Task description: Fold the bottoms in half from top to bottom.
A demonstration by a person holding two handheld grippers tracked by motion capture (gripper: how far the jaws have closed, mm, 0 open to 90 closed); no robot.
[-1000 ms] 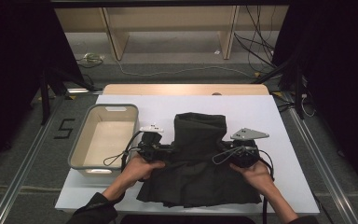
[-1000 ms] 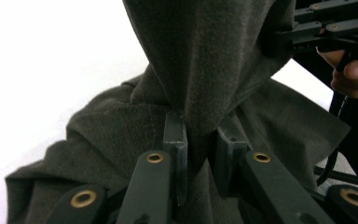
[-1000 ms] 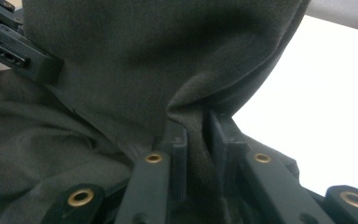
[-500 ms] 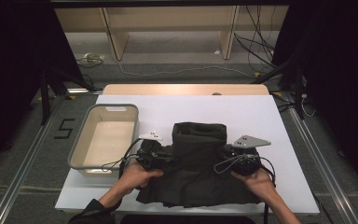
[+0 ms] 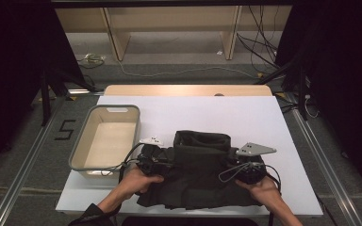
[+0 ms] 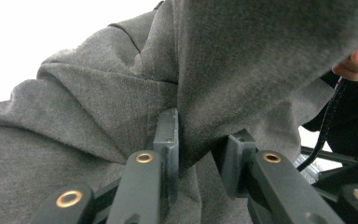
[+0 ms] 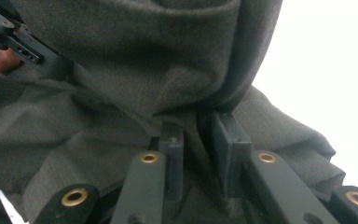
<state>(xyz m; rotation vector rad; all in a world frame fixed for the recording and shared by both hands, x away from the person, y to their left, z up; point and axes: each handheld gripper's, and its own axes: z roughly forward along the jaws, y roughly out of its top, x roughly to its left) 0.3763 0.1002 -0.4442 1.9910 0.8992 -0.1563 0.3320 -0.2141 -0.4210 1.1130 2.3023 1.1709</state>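
Observation:
A dark grey garment (image 5: 200, 181) lies bunched at the near middle of the white table (image 5: 193, 110), its upper layer folded back into a raised loop (image 5: 201, 140). My left gripper (image 5: 154, 162) grips the fold's left edge; in the left gripper view the cloth (image 6: 121, 93) is pinched in the left gripper (image 6: 200, 144). My right gripper (image 5: 244, 170) grips the right edge; in the right gripper view a ridge of cloth (image 7: 168, 70) runs through the right gripper (image 7: 199, 140). Both are shut on the garment.
A shallow beige bin (image 5: 115, 109) sits on the table's left side, close beside my left hand. Cables trail from both grippers. A wooden strip (image 5: 184, 89) borders the table's far edge, with a bench and floor cables beyond.
Both grippers have drawn back toward the person, still holding the garment. The far part of the cloth has come with them and now stands folded over the near part.

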